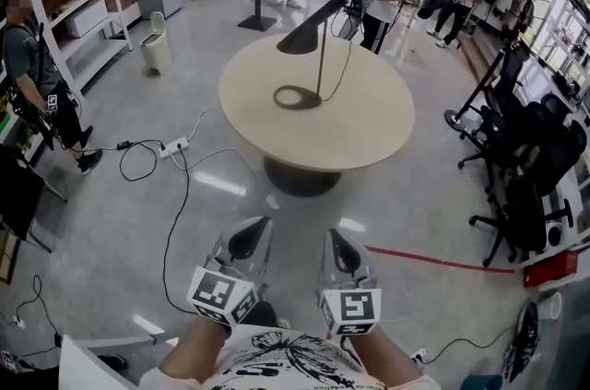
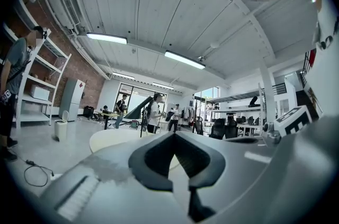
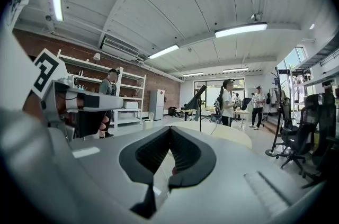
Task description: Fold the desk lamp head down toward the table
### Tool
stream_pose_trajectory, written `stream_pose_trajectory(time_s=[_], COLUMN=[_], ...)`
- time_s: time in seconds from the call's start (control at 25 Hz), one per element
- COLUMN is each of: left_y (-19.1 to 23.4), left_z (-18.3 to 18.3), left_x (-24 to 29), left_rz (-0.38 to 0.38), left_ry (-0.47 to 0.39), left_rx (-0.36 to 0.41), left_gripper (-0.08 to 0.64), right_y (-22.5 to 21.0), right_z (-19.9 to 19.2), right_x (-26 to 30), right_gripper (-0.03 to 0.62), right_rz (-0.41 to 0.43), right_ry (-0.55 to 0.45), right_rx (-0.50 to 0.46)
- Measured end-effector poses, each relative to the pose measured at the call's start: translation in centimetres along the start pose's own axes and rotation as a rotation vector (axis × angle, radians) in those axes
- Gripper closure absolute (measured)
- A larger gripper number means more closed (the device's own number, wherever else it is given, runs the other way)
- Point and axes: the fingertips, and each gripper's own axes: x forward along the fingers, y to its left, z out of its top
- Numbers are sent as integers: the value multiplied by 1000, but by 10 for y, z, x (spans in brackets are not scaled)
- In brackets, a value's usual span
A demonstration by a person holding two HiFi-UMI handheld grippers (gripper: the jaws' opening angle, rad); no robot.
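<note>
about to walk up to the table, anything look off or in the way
A white power strip and loose black cable lie across the floor before the table. The lamp stands upright, nothing spilled.

The desk lamp (image 1: 309,36) stands on the round table (image 1: 369,135), upper centre of the frame. Left gripper (image 1: 261,228) and right gripper (image 1: 334,237) sit side by side, bottom centre. Chairs (image 1: 535,167) occupy the right edge.

The desk lamp (image 1: 311,32) was black, the round table (image 1: 369,125) pale beige, and the left gripper (image 1: 265,220) and right gripper (image 1: 330,234) grey with black-and-white markers.
</note>
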Motion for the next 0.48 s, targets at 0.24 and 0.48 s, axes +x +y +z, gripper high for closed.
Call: stream_pose_trajectory(time_s=[0.24, 0.48], left_y=[1, 13], left_z=[-1, -6], left_x=[-4, -6], left_rz=[6, 14], left_ry=[5, 14], left_rx=[7, 0], left_gripper=[558, 558], right_y=[5, 10], right_z=[-1, -2], right_x=[-5, 3], right_gripper=[584, 584], right_rz=[17, 15], right_ry=[2, 2], right_rx=[5, -8])
